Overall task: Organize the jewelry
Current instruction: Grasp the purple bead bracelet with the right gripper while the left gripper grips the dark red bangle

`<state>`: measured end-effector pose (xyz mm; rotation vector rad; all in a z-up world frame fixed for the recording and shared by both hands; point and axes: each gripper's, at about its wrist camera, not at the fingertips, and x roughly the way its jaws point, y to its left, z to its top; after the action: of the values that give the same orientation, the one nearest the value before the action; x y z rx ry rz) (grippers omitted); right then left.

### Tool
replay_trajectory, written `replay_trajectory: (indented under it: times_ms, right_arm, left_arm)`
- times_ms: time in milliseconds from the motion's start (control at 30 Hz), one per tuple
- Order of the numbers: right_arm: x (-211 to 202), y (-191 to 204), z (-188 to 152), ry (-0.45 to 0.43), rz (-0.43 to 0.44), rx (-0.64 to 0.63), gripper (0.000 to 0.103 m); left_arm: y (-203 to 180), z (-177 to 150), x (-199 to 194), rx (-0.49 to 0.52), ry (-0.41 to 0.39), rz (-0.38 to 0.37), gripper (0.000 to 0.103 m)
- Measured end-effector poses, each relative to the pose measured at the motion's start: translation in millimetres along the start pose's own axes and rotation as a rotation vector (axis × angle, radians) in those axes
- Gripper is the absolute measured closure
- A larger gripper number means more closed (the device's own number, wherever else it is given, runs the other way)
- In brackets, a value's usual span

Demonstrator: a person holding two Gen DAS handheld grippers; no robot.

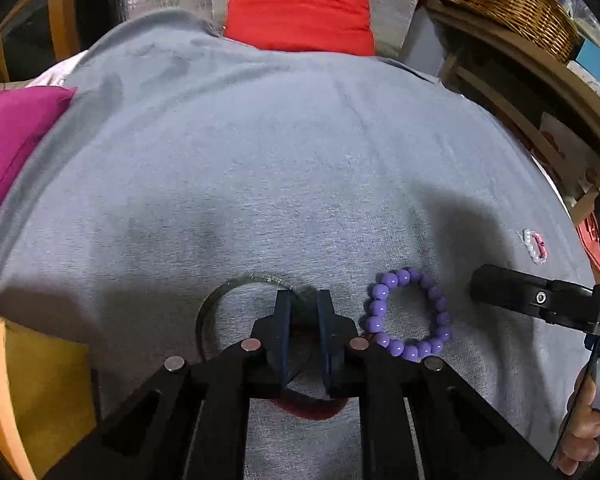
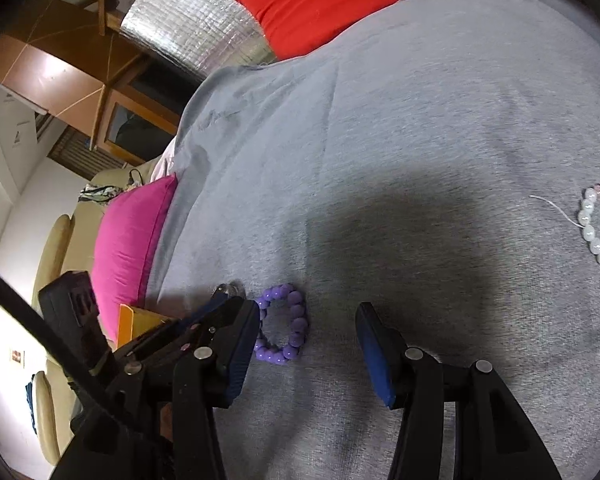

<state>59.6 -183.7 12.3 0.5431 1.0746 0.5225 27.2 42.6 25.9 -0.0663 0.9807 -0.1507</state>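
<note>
On a grey cloth [image 1: 260, 160], my left gripper [image 1: 305, 300] has its jaws nearly together, shut on the right rim of a clear bangle [image 1: 220, 296]. A red bangle [image 1: 308, 408] lies under its fingers, mostly hidden. To the right lies a purple bead bracelet [image 1: 408, 312]. In the right wrist view this purple bracelet [image 2: 286, 328] sits between the fingers of my right gripper [image 2: 310, 312], which is open, and it lies nearer the left finger. The right gripper [image 1: 486, 286] also shows side-on in the left wrist view. A pearl and pink bracelet [image 2: 592, 224] lies apart at the far right.
A red cushion [image 1: 300, 8] lies at the cloth's far end and a magenta cushion [image 1: 8, 148] at its left edge. A yellow-orange box [image 1: 32, 380] stands near left. Wooden shelving with a wicker basket [image 1: 512, 4] borders the right. A hand [image 1: 588, 420] holds the right gripper.
</note>
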Motion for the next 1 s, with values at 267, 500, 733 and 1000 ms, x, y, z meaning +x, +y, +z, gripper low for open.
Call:
replay_trajectory:
  times_ms: [267,500,733,1000]
  right_arm:
    - [13,19,-8,0.004,-0.045,-0.103,0.05]
    - [26,43,-22,-0.029,-0.218,-0.316,0.09]
    - [14,54,-33,-0.061,-0.288,-0.382,0.092]
    - [-2,28,-24,-0.051,-0.274,-0.302,0.092]
  left_arm:
    - [2,-16,-35,-0.031,-0.081,-0.008,0.095]
    - [2,-34,-64,-0.038,-0.117,0.001,0.095]
    - [12,-22,-54,-0.094,-0.084,0.068,0.035]
    - [13,-2,-15,-0.135,0.024,0.102,0.031]
